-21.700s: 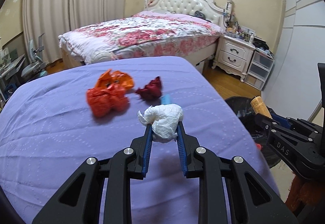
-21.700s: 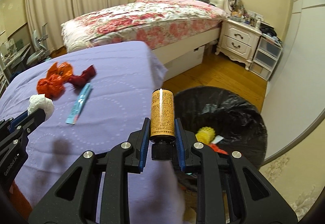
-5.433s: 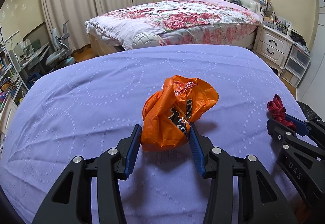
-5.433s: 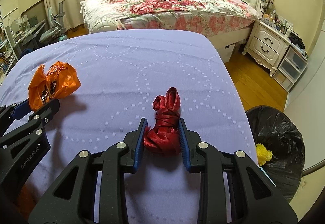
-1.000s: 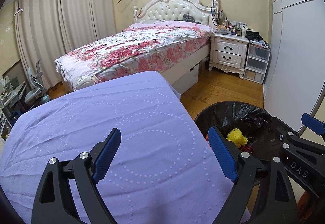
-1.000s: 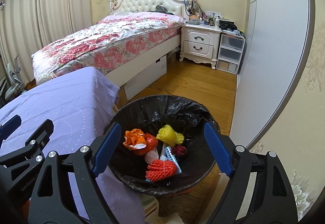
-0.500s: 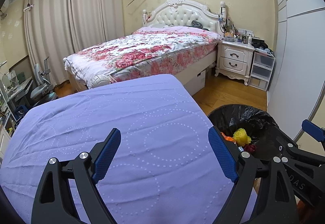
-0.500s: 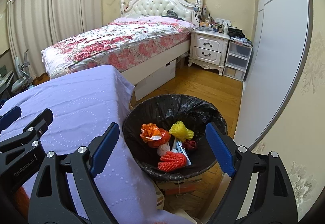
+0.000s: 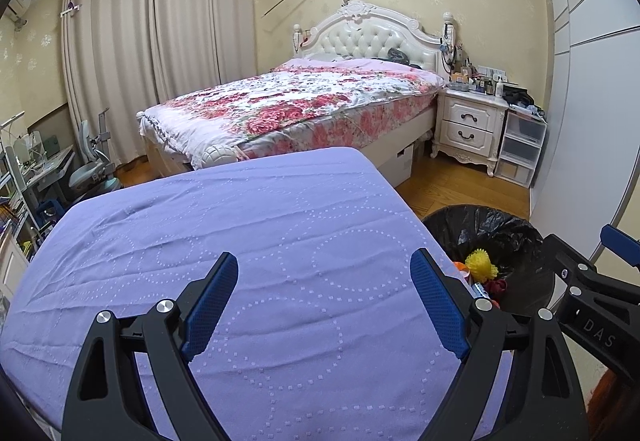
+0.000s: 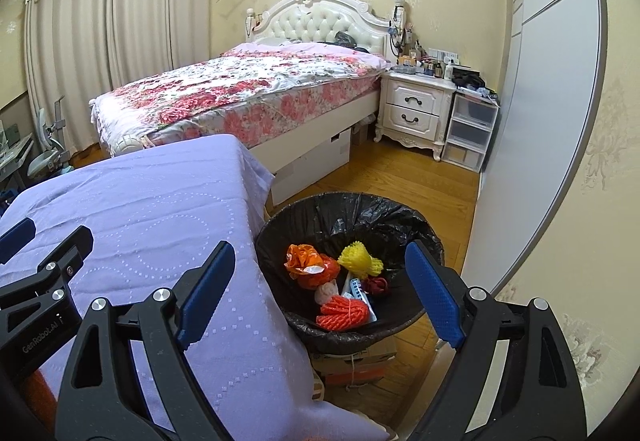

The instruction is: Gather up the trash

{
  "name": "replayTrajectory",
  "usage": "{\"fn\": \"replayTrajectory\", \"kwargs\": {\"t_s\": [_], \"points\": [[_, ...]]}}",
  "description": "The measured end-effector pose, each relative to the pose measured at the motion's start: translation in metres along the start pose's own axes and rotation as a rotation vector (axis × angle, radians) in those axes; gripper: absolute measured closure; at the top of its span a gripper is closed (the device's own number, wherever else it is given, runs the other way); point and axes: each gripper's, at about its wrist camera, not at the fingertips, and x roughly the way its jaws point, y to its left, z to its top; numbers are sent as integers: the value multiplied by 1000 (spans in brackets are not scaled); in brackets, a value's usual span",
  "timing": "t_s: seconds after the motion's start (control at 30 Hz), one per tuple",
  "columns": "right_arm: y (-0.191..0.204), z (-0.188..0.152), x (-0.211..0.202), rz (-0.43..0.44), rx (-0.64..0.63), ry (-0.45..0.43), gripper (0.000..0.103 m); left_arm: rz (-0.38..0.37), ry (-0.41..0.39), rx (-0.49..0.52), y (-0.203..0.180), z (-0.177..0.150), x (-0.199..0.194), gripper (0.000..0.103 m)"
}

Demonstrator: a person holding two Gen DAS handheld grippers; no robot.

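Both views swung back over the purple cloth (image 9: 280, 241); two grippers (image 9: 324, 297) (image 10: 320, 281) gape wide, empty.

"DAS" on right hand-held gripper (image 9: 624, 273), "GenRobot.AI" on left hand-held gripper (image 10: 24, 237)

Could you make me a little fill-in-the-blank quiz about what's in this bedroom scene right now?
1. The trash bin is lined with a ____ bag.
2. Both the left tongs and the right tongs are ____.
3. The cloth over the table is ____ in colour.
4. The yellow foam net lies inside the ____.

Missing words: black; open; purple; bin
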Motion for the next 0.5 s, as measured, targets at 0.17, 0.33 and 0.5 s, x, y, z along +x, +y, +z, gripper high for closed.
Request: {"fn": "replayTrajectory", "kwargs": {"t_s": [0.17, 0.33, 0.5], "points": [[-1, -1, -2, 0, -3, -4, 18, 0, 3, 2, -1, -2, 0, 18], [-1, -1, -2, 0, -2, -3, 18, -2, 0, 1, -1, -2, 0, 18], [-1, -1, -2, 1, -2, -4, 18, -4, 3, 2, -3, -3, -1, 18]]}}
